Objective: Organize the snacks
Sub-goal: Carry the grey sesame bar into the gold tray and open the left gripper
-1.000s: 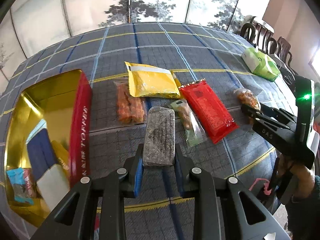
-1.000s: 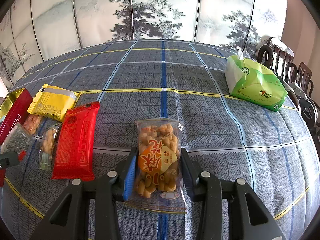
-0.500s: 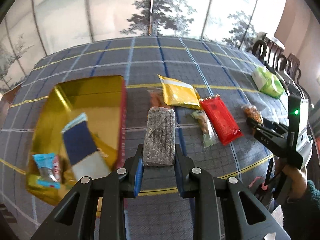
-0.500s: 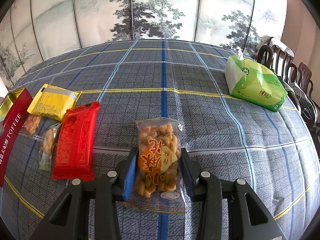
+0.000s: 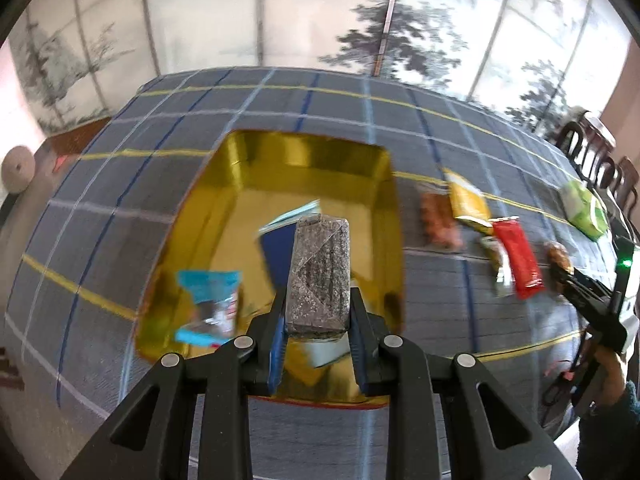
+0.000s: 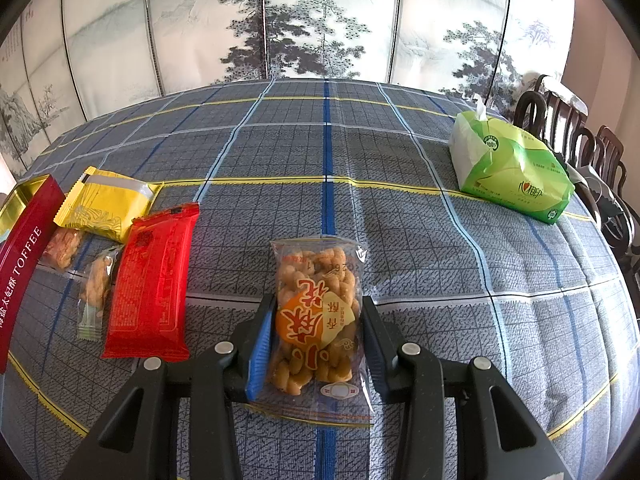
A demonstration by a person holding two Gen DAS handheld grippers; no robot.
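Note:
My left gripper [image 5: 318, 320] is shut on a grey speckled snack bar [image 5: 319, 276] and holds it above the gold tin [image 5: 304, 152], which holds a blue packet [image 5: 276, 248] and a light-blue wrapped snack [image 5: 210, 304]. My right gripper [image 6: 318, 328] has its jaws around a clear bag of fried dough twists [image 6: 318, 312] lying on the tablecloth. To its left lie a red packet [image 6: 154, 280], a yellow packet [image 6: 106, 204] and two small clear snack packs [image 6: 96, 280]. The tin's red side [image 6: 22, 252] reads TOFFEE.
A green tissue pack [image 6: 512, 168] sits at the table's far right, near dark wooden chairs [image 6: 560, 120]. A painted folding screen [image 6: 320, 20] stands behind the table. The right gripper [image 5: 588, 300] shows at the right edge of the left wrist view.
My left gripper has carried the grey bar leftward from the row of snacks to above the gold tin. The right gripper and the dough twist bag have not moved.

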